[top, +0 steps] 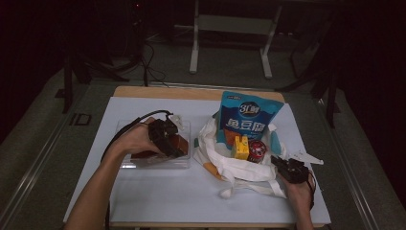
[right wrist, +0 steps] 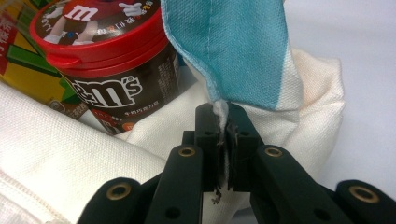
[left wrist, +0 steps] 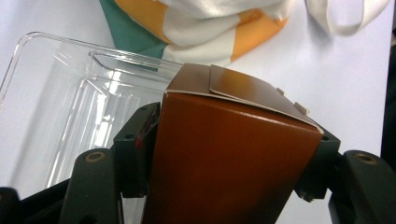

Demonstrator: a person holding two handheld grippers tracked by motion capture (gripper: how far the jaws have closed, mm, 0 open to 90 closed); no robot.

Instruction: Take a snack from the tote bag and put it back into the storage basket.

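Overall, the work surface is a table (top: 158,201) covered in a white sheet, seen from the high view. On its right half lies a cloth tote bag (top: 239,168), mainly white with teal and orange panels, its mouth open. A tall blue snack packet (top: 245,115) stands upright in the bag. In front of the packet sit a yellow carton (top: 240,147) and, just to its right, a small M&M's tub (top: 256,151) with a red lid; the two touch or nearly touch.

On the left half of the table rests a clear plastic tray (top: 125,160). The left gripper (top: 167,140) is positioned over this tray. In the left gripper view its jaws are clamped on the two opposite sides of a brown cardboard box (left wrist: 224,158), whose closed flap end points away from the camera. The box is over the tray's edge; whether it touches the tray cannot be determined. The tray wall (left wrist: 60,93) and a striped part of the bag (left wrist: 196,32) lie beyond it.

The right gripper (top: 287,168) sits at the bag's right side. In the right gripper view (right wrist: 223,140), its jaws are closed on a fold of the bag's fabric at the rim, where a teal panel (right wrist: 238,51) rises above them. The tub (right wrist: 112,70) stands just to the left of that fold, inside the bag.
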